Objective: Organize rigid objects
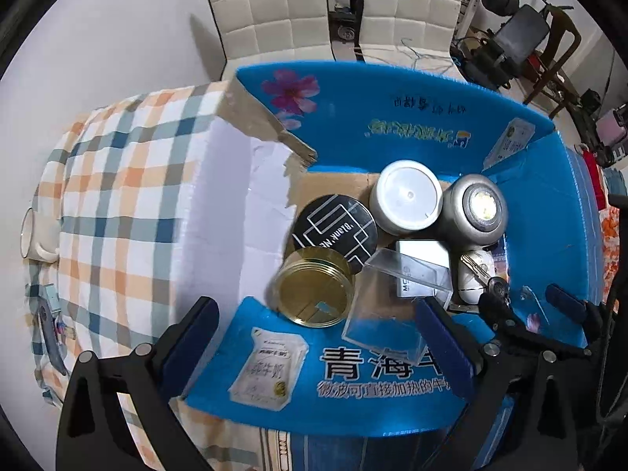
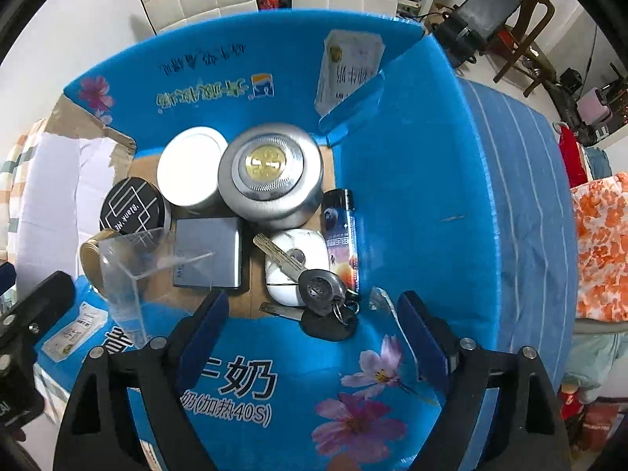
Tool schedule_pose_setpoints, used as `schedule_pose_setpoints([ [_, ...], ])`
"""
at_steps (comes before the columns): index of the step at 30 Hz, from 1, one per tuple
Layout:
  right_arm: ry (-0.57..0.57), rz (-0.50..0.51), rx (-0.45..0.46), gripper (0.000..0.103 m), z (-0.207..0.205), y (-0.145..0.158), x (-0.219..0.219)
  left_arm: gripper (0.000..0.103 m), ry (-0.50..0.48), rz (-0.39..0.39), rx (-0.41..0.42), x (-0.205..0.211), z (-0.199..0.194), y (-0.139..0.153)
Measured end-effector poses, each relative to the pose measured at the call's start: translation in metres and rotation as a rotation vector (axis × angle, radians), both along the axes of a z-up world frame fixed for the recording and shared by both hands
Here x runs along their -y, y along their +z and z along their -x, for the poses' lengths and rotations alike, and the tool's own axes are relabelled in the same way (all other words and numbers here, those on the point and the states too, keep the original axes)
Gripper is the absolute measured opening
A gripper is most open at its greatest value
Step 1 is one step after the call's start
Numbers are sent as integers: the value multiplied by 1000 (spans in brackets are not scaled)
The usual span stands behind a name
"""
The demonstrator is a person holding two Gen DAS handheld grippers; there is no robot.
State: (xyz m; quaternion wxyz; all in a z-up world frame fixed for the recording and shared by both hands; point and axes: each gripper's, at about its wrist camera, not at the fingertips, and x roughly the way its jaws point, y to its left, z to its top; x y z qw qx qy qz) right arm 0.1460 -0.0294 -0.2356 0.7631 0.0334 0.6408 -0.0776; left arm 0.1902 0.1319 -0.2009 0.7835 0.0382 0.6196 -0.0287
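While both grippers hover over an open blue cardboard box, its contents lie below, listed from nearest to farthest.

Left gripper (image 1: 325,337): jaws spread wide, holding nothing, above the box's near flap.
Right gripper (image 2: 314,337): jaws spread wide, empty, above the near flap printed with flowers.
Box (image 2: 412,196): blue walls with white printed lettering; brown cardboard floor; left flap torn, showing bare brown card.
Clear plastic case (image 1: 388,306): transparent, tilted, leaning over the near flap between the left gripper's fingers.
Keys (image 2: 314,286): a bunch with a black fob, lying partly on a white rounded case (image 2: 294,267), just ahead of the right gripper.
Gold-rimmed jar lid (image 1: 314,286): round, on the left, touching the clear case.
Grey flat box (image 2: 208,251): rectangular, behind the clear case.
Lighter (image 2: 341,235): printed, lying along the right wall.
Black round tin (image 1: 333,231): white line pattern on its lid, just behind the gold-rimmed lid.
White-lidded tin (image 1: 408,196): round, toward the back wall.
Silver round container (image 2: 271,172): gold centre, touching the white-lidded tin.
Checked cloth (image 1: 117,196): orange, blue and white, under the box on the left.
White padded chairs (image 1: 333,4): beyond the box.
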Motion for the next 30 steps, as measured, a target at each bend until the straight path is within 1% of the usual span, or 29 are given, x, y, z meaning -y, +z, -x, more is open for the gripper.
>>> schedule_pose_setpoints([
  [3, 2, -9, 15, 91, 3, 15, -3, 103, 15, 2, 23, -5, 4, 16],
  [6, 10, -11, 45, 91, 12, 41, -3, 103, 19, 4, 45, -8, 9, 37],
  [10, 17, -44, 84, 91, 31, 86, -4, 103, 9, 4, 82, -6, 24, 71],
  [11, 18, -52, 109, 91, 39, 103, -3, 103, 7, 14, 97, -5, 30, 85],
  [18, 13, -58, 236, 92, 78, 195, -1, 103, -5, 64, 169, 1, 65, 153],
  [20, 15, -51, 269, 92, 89, 220, 2, 103, -20, 66, 190, 5, 75, 170],
  [22, 22, -47, 287, 92, 100, 239, 2, 103, -36, 59, 211, 9, 83, 183],
  [25, 30, -44, 303, 92, 116, 261, 1, 103, -35, 58, 236, 8, 92, 197],
  [30, 33, -37, 318, 92, 131, 281, 2, 103, -10, 58, 254, 0, 101, 212],
])
